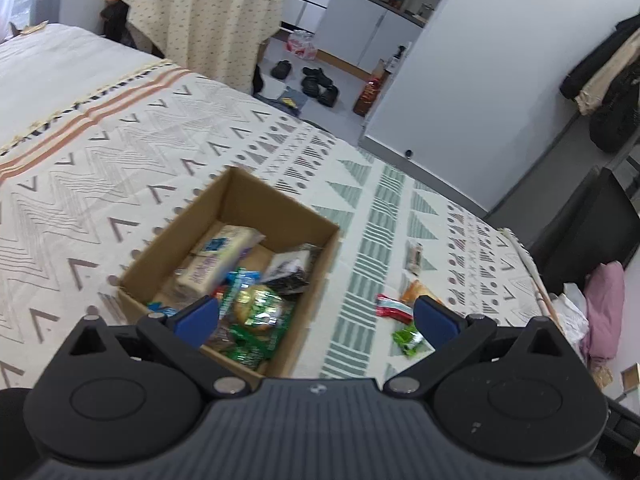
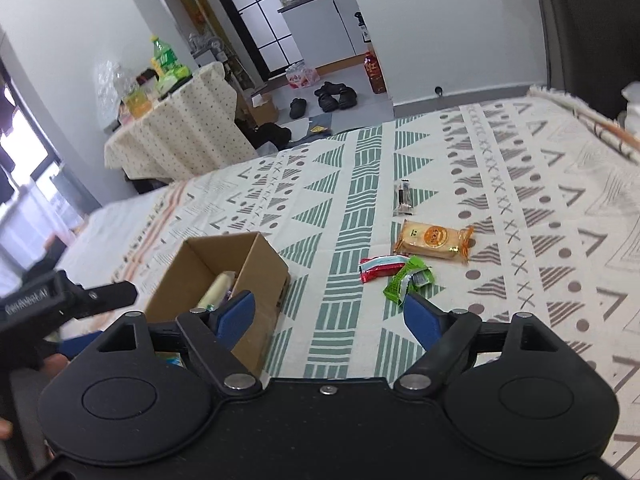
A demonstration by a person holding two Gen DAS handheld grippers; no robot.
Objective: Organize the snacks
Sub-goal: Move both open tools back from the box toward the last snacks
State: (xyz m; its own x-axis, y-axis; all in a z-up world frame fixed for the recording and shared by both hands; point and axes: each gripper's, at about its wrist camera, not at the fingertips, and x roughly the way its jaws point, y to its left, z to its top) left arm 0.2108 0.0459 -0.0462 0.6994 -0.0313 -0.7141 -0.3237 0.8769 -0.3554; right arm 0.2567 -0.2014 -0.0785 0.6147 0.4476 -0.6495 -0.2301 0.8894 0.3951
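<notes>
Left gripper (image 1: 316, 320): jaws spread, empty, lower centre above cardboard box (image 1: 168, 256).
Right gripper (image 2: 330, 314): jaws spread, empty.
Green snack packet (image 2: 408, 280): on bedspread (image 2: 520, 200), mid-frame.

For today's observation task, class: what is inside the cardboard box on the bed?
The cardboard box holds pale wrapped bars, green packets and a dark packet. Anything beneath them is covered.
</notes>
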